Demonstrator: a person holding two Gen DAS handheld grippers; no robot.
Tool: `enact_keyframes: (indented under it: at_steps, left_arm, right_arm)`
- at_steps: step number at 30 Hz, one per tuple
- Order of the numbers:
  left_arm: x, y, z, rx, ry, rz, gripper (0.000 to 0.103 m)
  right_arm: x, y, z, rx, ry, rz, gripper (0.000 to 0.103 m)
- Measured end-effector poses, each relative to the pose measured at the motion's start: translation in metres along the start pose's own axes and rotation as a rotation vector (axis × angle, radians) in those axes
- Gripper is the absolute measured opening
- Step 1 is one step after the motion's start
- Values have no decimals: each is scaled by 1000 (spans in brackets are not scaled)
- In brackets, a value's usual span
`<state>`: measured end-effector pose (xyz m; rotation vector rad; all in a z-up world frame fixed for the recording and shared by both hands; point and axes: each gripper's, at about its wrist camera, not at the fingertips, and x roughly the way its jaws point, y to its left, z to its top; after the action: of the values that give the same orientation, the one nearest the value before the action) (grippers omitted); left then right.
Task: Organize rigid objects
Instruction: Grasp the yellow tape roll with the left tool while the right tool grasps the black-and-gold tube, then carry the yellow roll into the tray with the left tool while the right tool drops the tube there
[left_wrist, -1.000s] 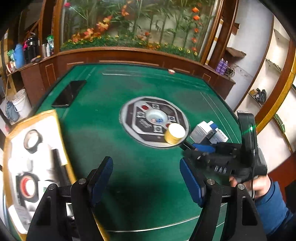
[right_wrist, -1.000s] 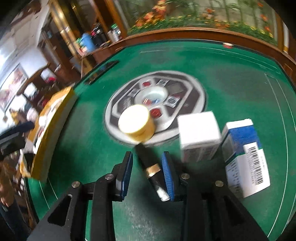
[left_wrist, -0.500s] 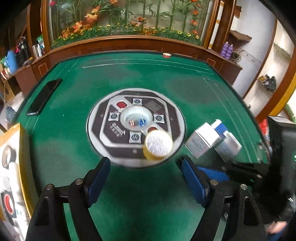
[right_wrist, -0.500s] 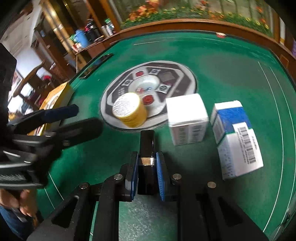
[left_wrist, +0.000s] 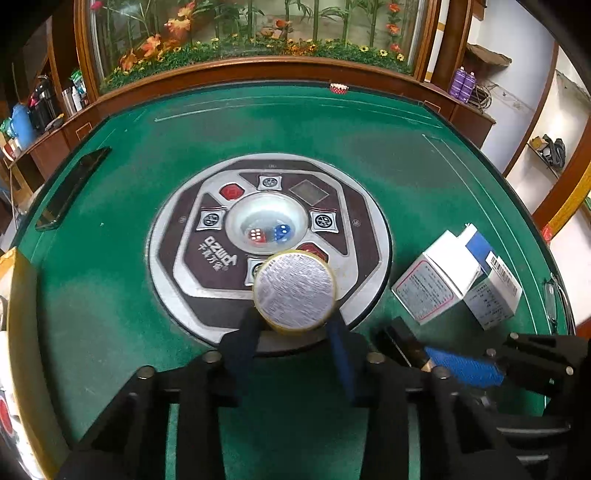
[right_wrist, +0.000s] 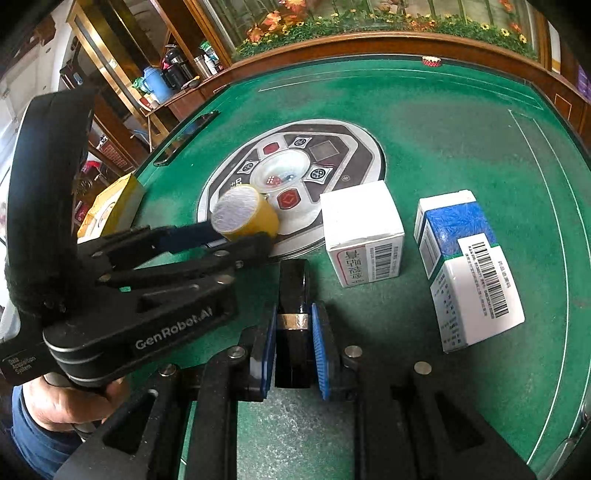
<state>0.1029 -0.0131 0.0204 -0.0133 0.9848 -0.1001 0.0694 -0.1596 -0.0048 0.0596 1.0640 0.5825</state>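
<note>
Both grippers are closing in on small items on the green card table (left_wrist: 110, 295).

I am watching my left gripper (left_wrist: 291, 332), jaws just narrowed from wide, clasping the yellow jar (left_wrist: 295, 291) on the round centre console (left_wrist: 177, 266); my right gripper (right_wrist: 293, 343) is already clamping the black tube (right_wrist: 293, 291). Pickup looks imminent. The left pads' contact is partly hidden under the jar.

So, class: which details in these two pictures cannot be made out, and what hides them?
- Black tube's near end: right view, hidden between the jaws.
- Yellow jar's base: left view, behind the jaws.
- Blue-and-white box's front: left view, behind the white box.
- Jar lid print: both views, too small.
</note>
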Motion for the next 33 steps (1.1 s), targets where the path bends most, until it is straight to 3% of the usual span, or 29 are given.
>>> enact_keyframes:
  at_steps: [6,10,11,12,14,15,18,19,20,21,27,33]
  left_arm:
    - [-25,6,-9,-12,-59,-5,38]
    - [-23,7,-9,-12,-39,5,39]
    - [-21,7,-7,-14,-31,2,45]
    - [-20,7,-7,-15,-30,1,60]
    - [-20,3,-4,-5,-62,14,78]
    - [-20,2,-4,4,-72,20,78]
    - [-9,0,3,12,-68,17,75]
    - [-6,1,5,3,-65,10,68]
    - [-2,2,5,-3,-50,10,45]
    - [2,4,5,-10,-28,4,42]
    - [-9,12,-9,-36,-54,10,42]
    - [-50,23,-24,-66,-139,1,42]
  right_arm:
    - [1,3,0,-14,-8,0,18]
    - [2,5,-1,-20,-10,-7,18]
    - [2,5,-1,-19,-10,-5,18]
    - [2,5,-1,-17,-11,-3,18]
    - [2,4,0,-13,-12,0,18]
    - [2,4,0,-14,-12,0,18]
    - [3,4,1,-17,-14,-1,18]
    - [4,4,2,-15,-14,1,18]
    - [4,3,2,-12,-14,4,18]
    - [4,3,2,-11,-13,6,18]
    - [3,4,2,-12,-20,2,18]
    - [-8,5,4,-9,-71,24,18]
